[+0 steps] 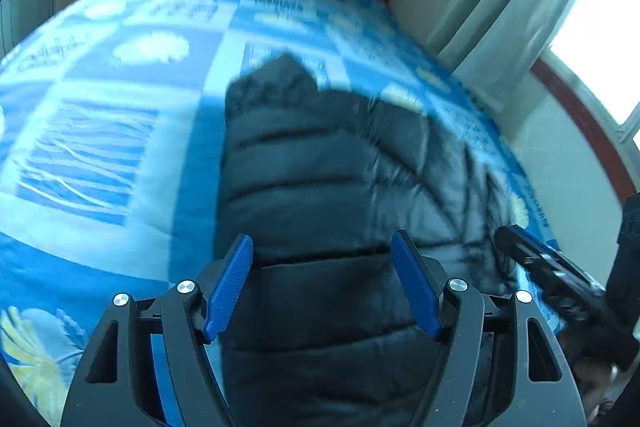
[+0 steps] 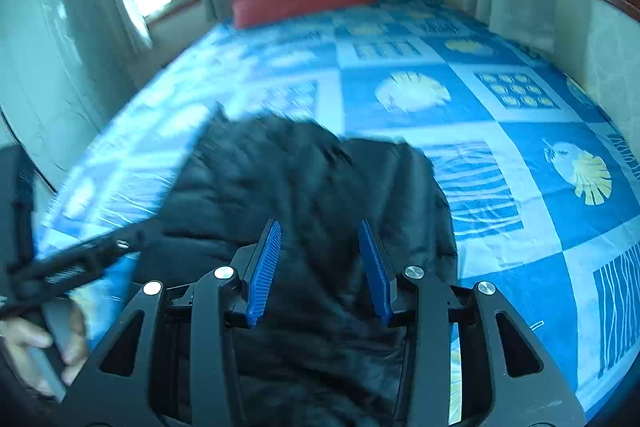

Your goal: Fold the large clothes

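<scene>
Left gripper (image 1: 322, 279) fingers apart above jacket (image 1: 320, 167)

A black quilted puffer jacket (image 1: 320, 167) lies on the blue patterned bedspread, filling the lower centre of the left wrist view and running from the bottom edge up to about mid-frame, its padded bands crossing it in horizontal seams. Its upper end is bunched into an uneven, humped edge, and a section fans out toward the lower right with slanting seams. In the right wrist view the jacket (image 2: 304, 187) is blurred, occupying the lower centre and reaching toward the left.
</scene>
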